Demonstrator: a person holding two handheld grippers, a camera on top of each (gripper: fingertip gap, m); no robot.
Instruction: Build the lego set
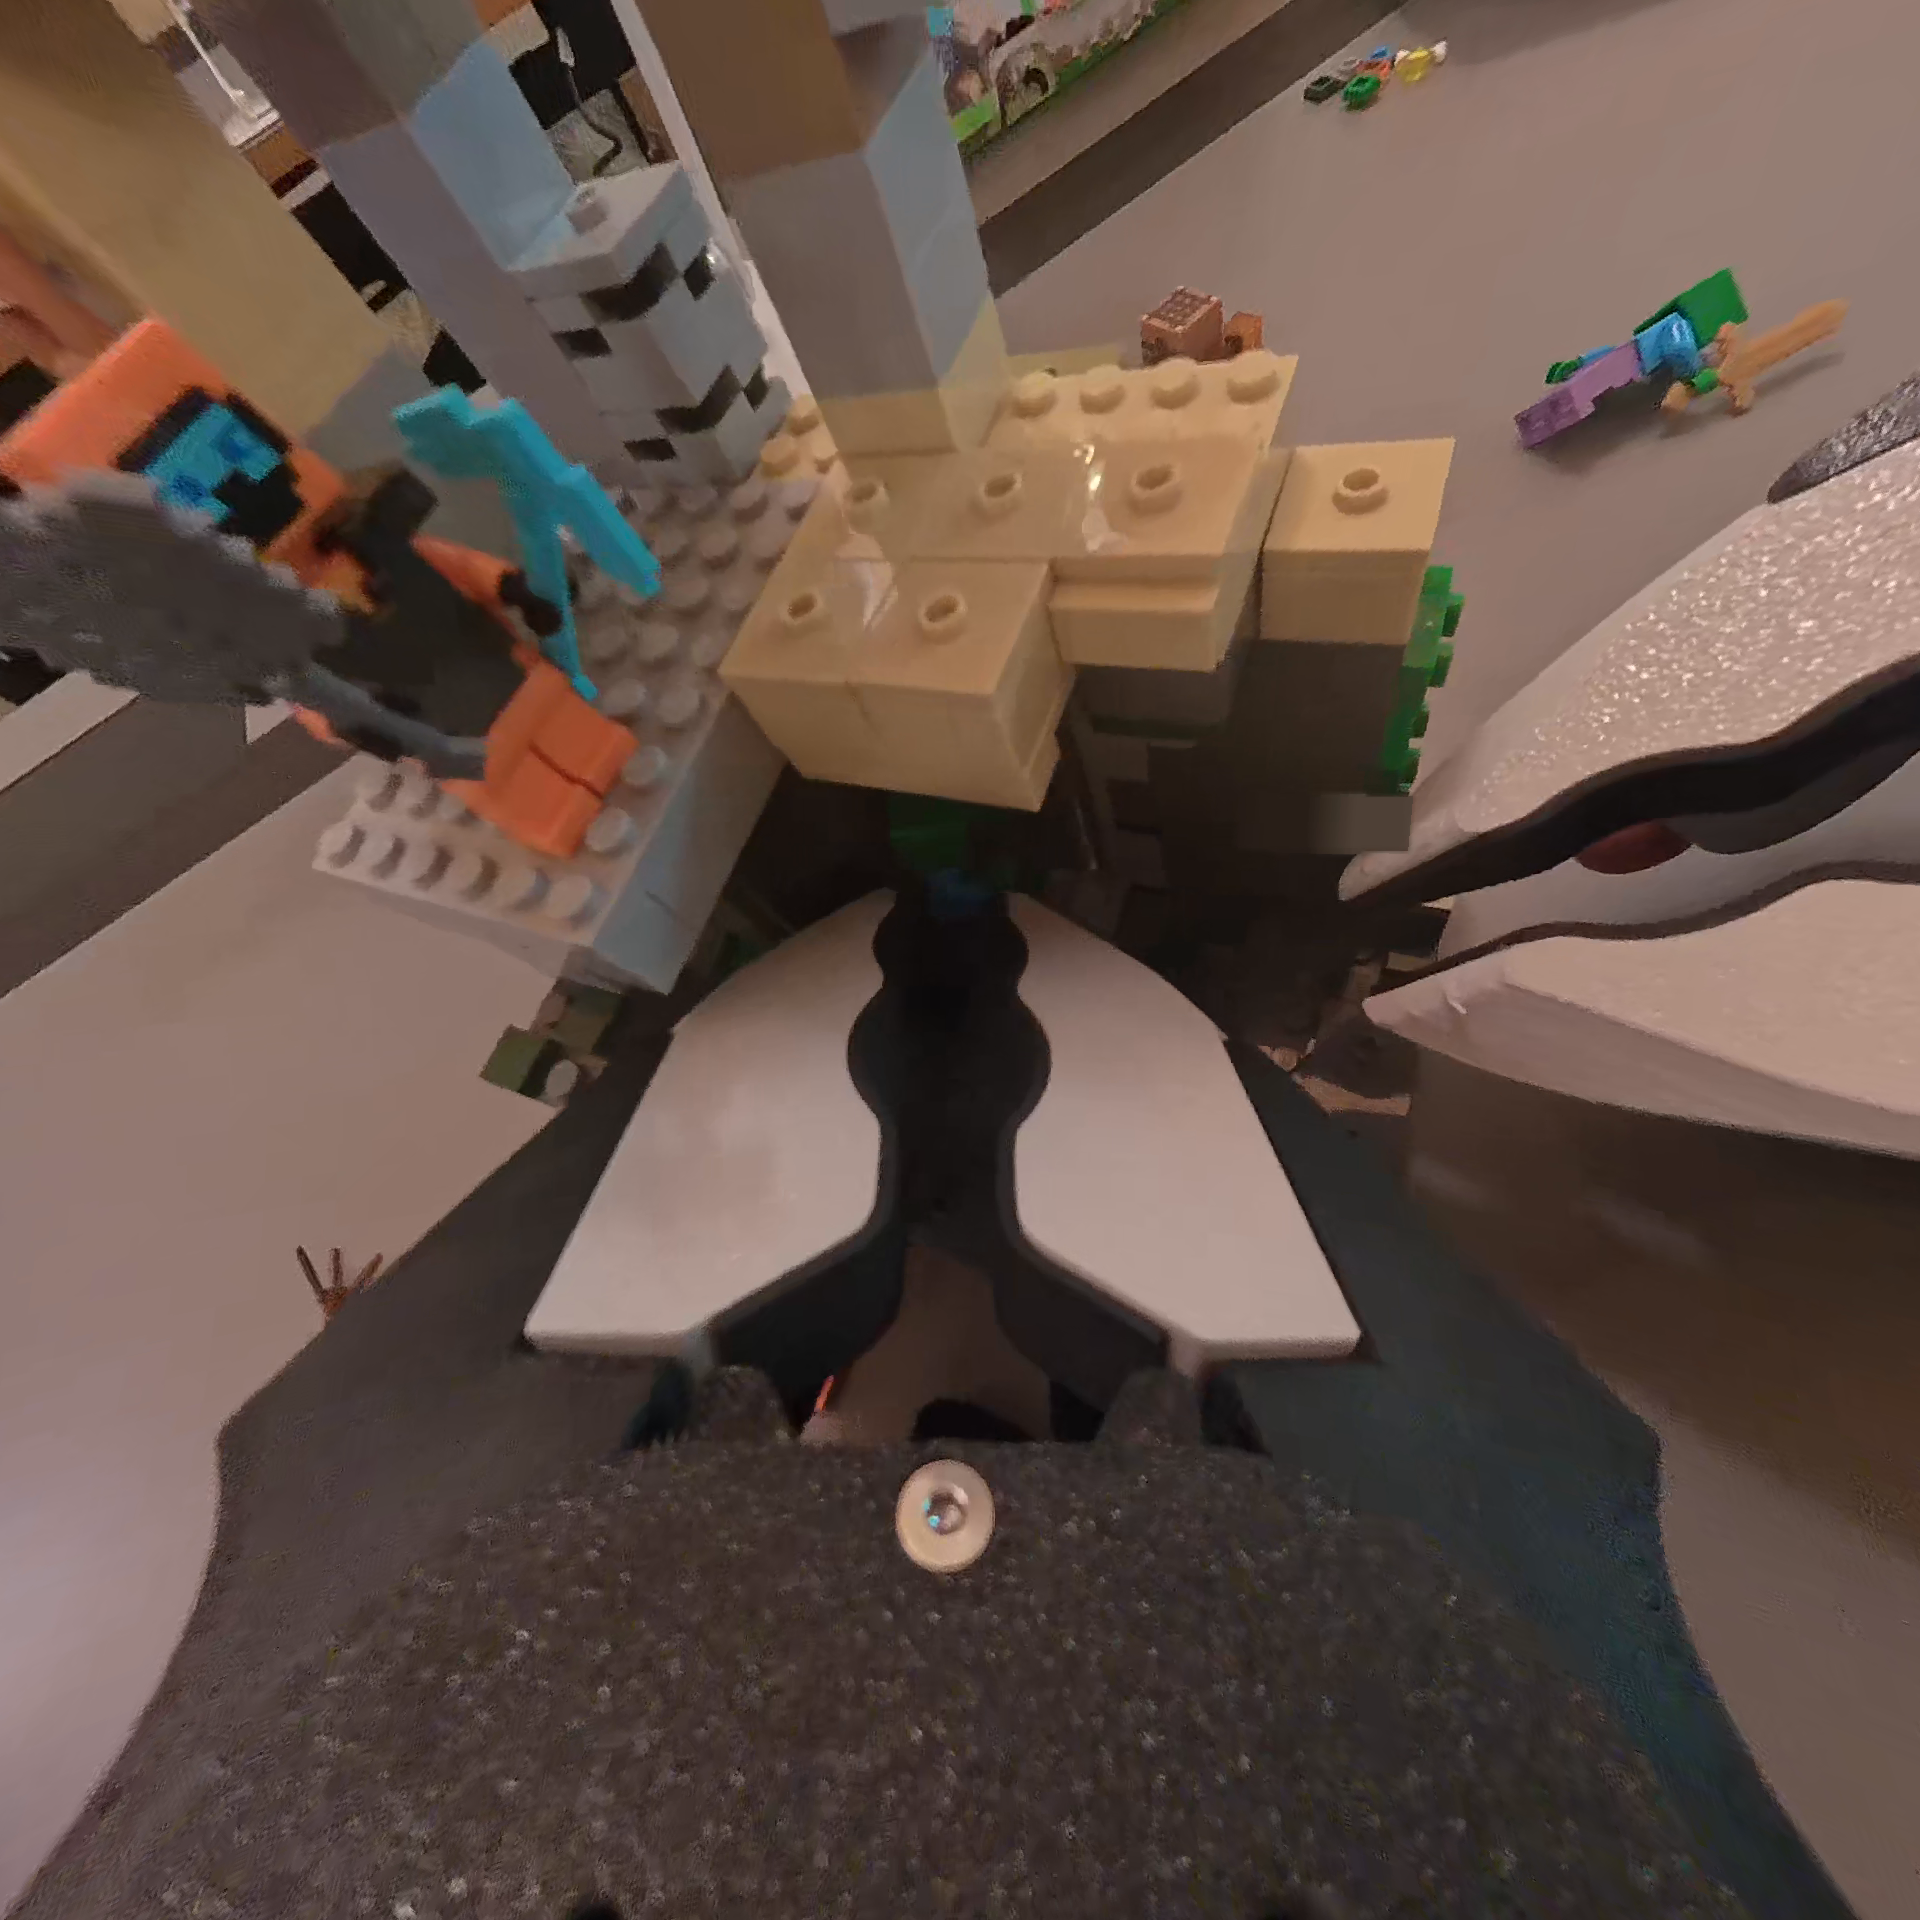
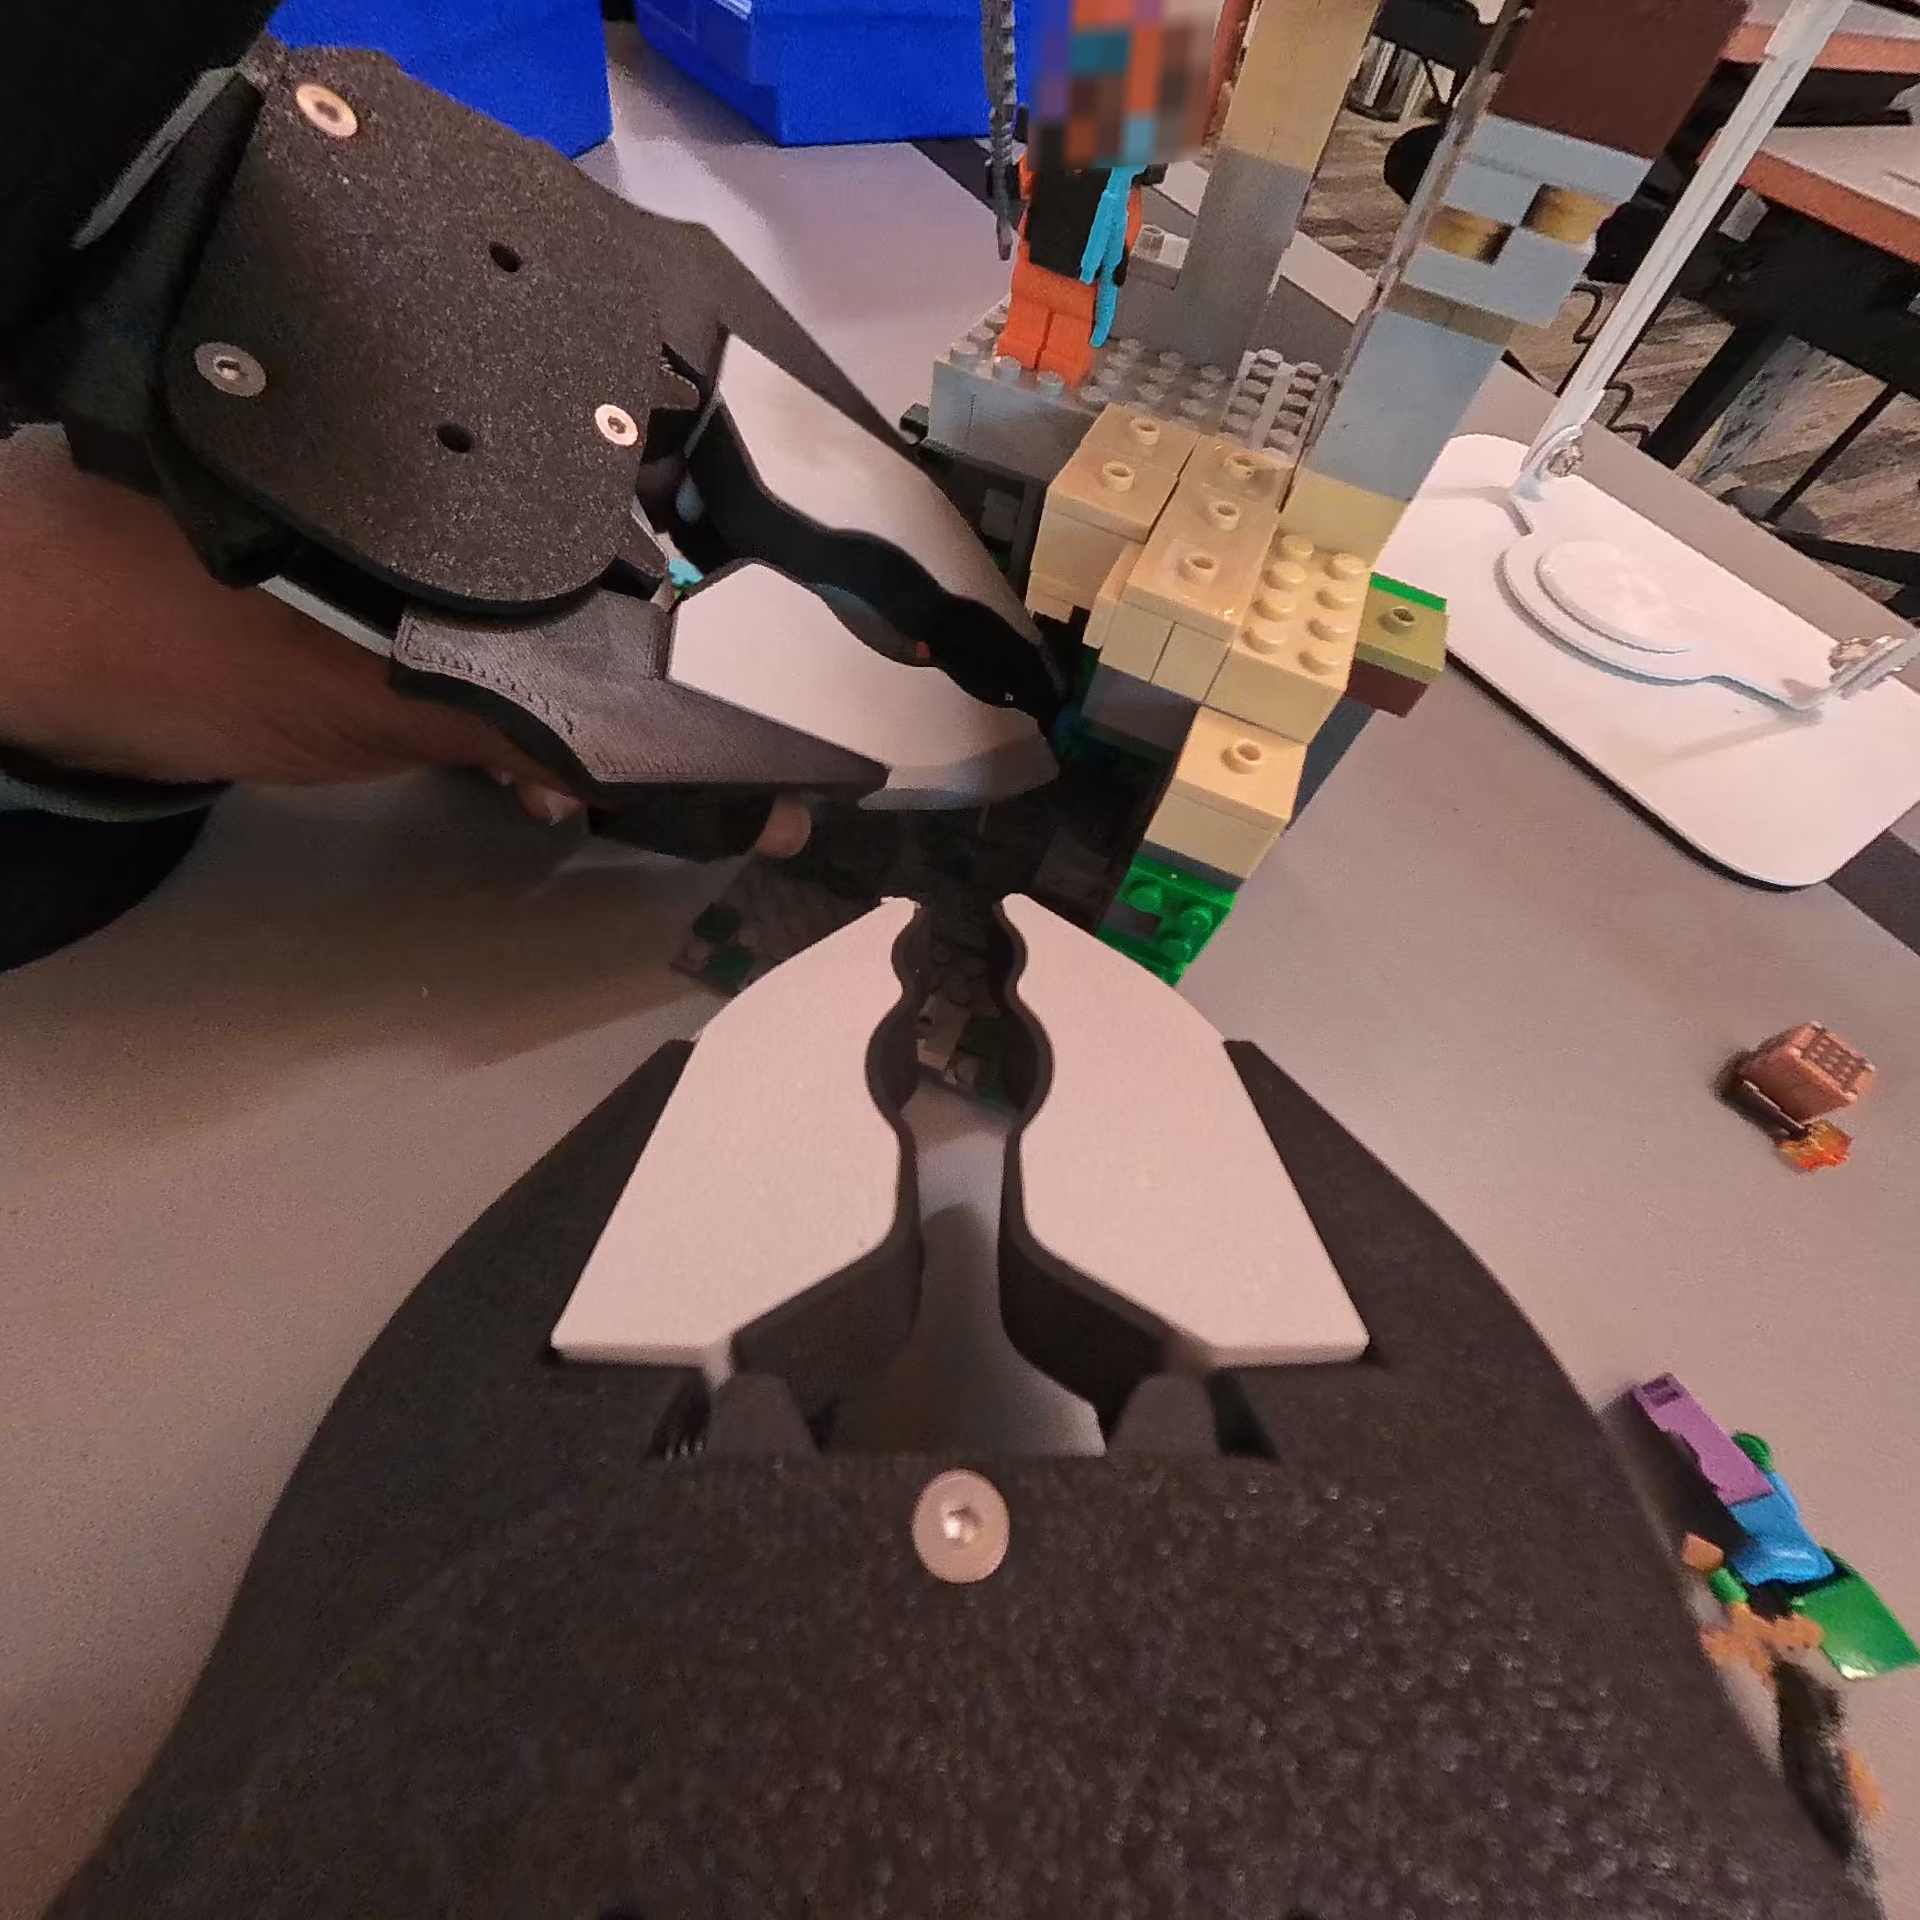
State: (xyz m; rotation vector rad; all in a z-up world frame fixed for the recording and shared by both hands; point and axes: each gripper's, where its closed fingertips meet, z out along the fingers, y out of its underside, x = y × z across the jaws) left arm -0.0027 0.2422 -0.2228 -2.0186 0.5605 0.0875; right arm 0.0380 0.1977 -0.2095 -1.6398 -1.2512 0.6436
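The lego model (image 1: pixel 1039 582) stands on the grey table, with tan bricks on top, dark grey and green bricks below, and tall grey and pale blue pillars. An orange figure (image 1: pixel 540 758) with a cyan tool stands on its grey studded plate. My left gripper (image 1: pixel 951 909) is shut, with its tips under the tan overhang on a small green and blue piece (image 1: pixel 940 847). In the right wrist view, the left gripper (image 2: pixel 1044 727) reaches the model (image 2: pixel 1226 582) from the left. My right gripper (image 2: pixel 956 914) is held just short of the model's dark base, its jaws a narrow gap apart and empty.
A green, blue and purple figure (image 2: pixel 1766 1527) with a tan sword lies on the table at right, next to a brown block (image 2: pixel 1808 1075). A white stand base (image 2: pixel 1662 665) sits behind the model. Small loose pieces (image 1: pixel 1371 78) and a box (image 1: pixel 1039 73) lie far back. The tips of one gripper are about 7 centimeters away from the tips of the other. Left tips and right tips are each some 20 centimeters from the brown block (image 2: pixel 1808 1075). The left camera catches it too, in the left wrist view (image 1: pixel 1200 317).
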